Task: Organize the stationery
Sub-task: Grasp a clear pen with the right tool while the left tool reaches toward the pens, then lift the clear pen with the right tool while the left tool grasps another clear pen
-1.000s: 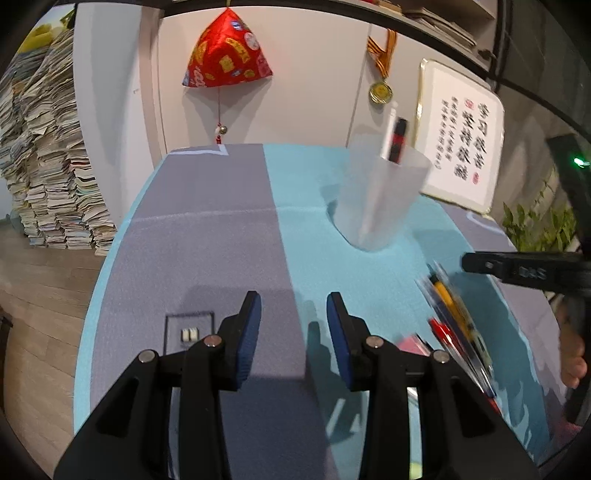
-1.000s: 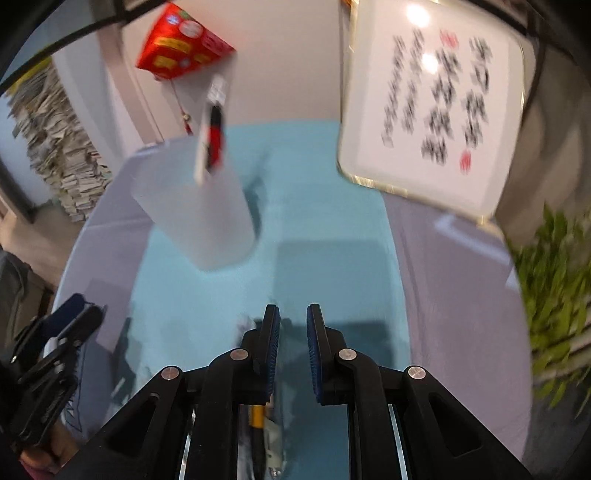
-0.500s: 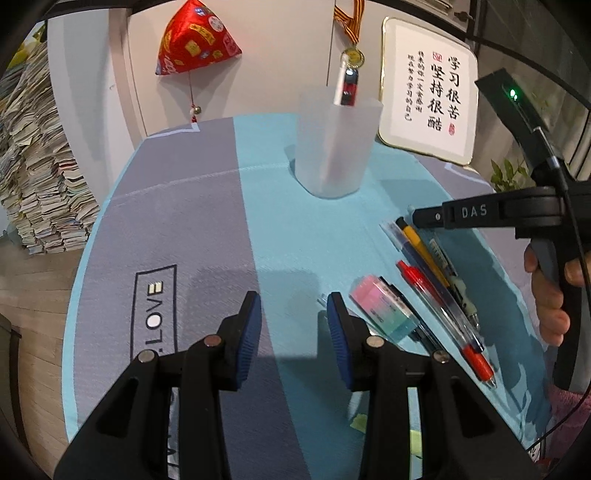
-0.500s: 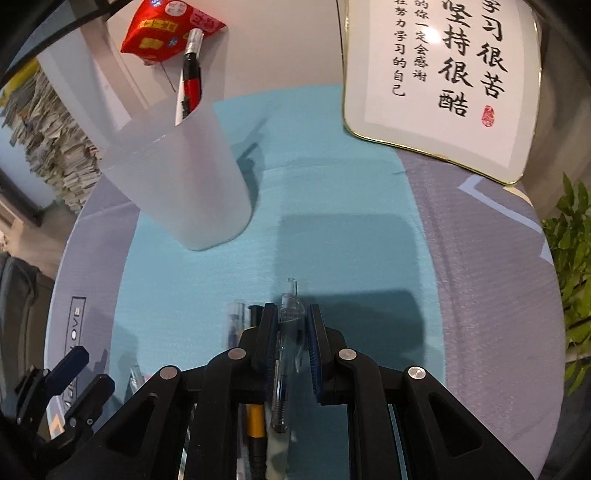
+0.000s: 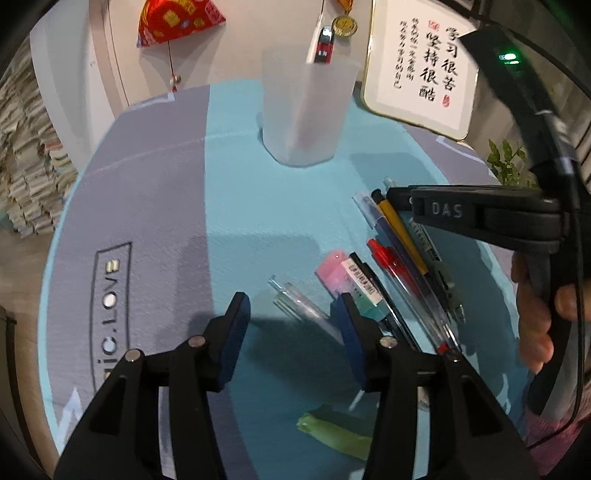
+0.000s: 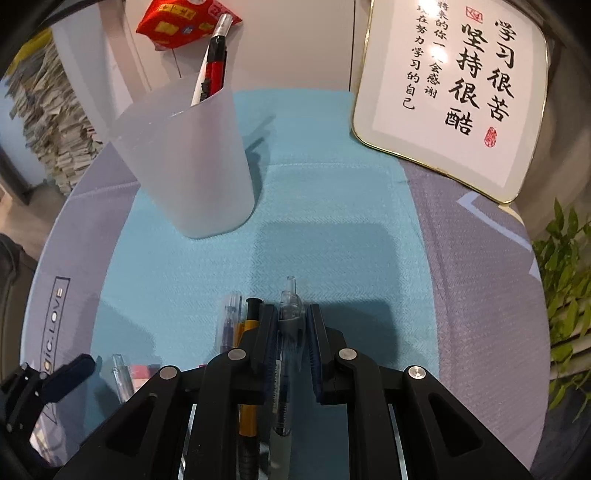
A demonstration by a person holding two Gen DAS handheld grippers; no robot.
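Observation:
A frosted cup stands at the back of the blue and grey cloth with a red pen in it. My left gripper is open and its jaws are opening, hovering over a clear pen that no pad touches. Beside it lies a pink-green eraser. Further right lie a red pen, a yellow pen and a blue pen. My right gripper is shut on a clear gel pen, next to the yellow pen. The cup stands ahead to its left.
A framed calligraphy board leans at the back right, with a plant beyond the table edge. A red hanging ornament and a medal are on the wall. Stacked papers rise at left. A green scrap lies near the front.
The left gripper tilted down and moved toward the loose pens, and its jaws widened. The right gripper settled over the pen row with the clear gel pen now between its pads.

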